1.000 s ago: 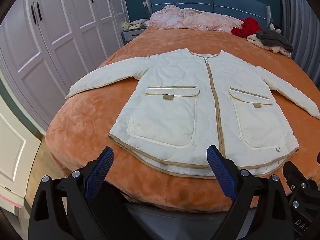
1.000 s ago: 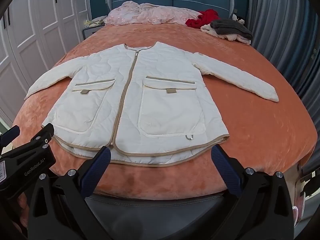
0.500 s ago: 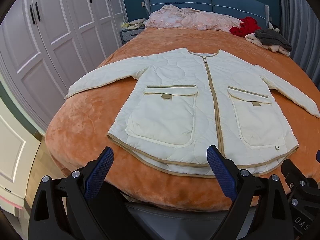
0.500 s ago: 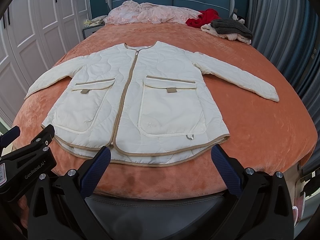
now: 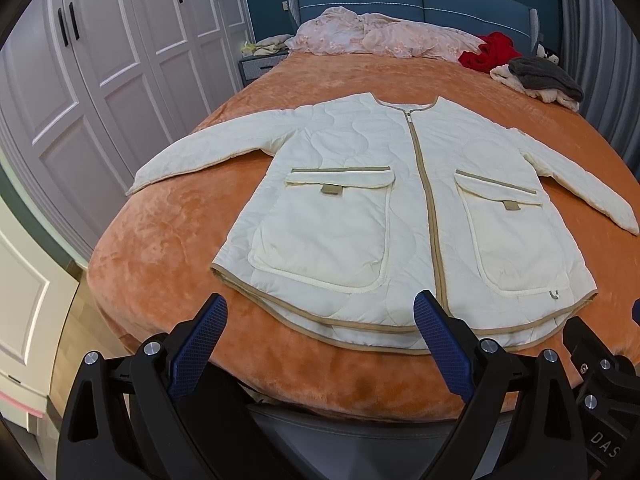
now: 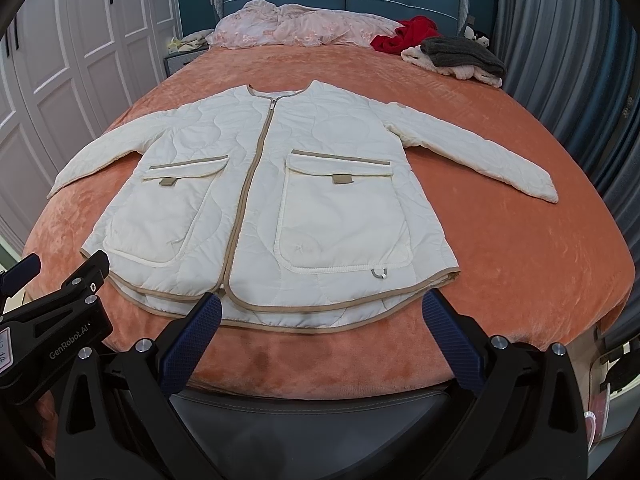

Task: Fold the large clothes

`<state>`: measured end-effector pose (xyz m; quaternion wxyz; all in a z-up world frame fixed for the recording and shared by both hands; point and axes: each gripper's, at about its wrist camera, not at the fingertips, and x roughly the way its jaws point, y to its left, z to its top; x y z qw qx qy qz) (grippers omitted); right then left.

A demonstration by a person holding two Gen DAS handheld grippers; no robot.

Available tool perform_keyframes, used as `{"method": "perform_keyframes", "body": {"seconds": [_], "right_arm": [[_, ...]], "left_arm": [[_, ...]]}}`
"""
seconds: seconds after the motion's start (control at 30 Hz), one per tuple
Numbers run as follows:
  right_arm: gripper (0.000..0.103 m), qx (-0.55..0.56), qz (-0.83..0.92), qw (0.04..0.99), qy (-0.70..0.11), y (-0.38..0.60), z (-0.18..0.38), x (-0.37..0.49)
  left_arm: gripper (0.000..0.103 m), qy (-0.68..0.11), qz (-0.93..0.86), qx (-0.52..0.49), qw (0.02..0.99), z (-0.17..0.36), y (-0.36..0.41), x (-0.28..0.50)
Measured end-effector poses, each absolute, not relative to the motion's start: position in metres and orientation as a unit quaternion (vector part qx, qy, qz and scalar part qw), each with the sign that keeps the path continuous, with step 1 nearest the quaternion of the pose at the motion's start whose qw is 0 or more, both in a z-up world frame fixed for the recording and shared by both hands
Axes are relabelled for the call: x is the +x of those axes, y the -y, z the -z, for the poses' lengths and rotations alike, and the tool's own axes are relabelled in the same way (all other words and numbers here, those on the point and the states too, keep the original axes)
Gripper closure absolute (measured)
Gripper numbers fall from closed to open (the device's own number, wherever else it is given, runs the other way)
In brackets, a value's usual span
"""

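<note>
A cream quilted jacket point(image 5: 360, 184) point(image 6: 256, 184) with tan trim lies flat and zipped on the orange bedspread point(image 5: 168, 232) point(image 6: 520, 248), both sleeves spread out sideways and the hem toward me. My left gripper point(image 5: 320, 312) hovers open just short of the hem's left half, nothing between its blue-padded fingers. Over the hem's right half my right gripper point(image 6: 322, 308) hangs open and holds nothing. The left gripper's body point(image 6: 52, 316) shows at the left edge of the right wrist view.
A pink quilt point(image 5: 380, 34) lies by the blue headboard. Red, cream and grey clothes point(image 6: 452, 54) are piled at the far right. White wardrobe doors point(image 5: 100, 60) line the left side, a nightstand point(image 5: 260, 64) stands beside them, and grey curtains point(image 6: 568, 60) hang on the right.
Both grippers have edged slightly forward toward the hem, so the jacket sits a little nearer in both views. The jacket itself has not moved.
</note>
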<state>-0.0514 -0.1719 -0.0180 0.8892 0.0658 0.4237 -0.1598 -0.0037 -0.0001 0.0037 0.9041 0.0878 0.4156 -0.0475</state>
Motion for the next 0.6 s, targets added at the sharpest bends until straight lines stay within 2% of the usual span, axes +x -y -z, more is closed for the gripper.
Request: {"method": "perform_keyframes", "body": {"seconds": [0.6], "right_arm": [[0.005,0.063,0.159,0.888,-0.427,0.1731,0.0201,-0.0477]], "left_arm": [[0.011,-0.417,0.048,0.087,0.903,0.001,-0.0003,-0.0021]]}}
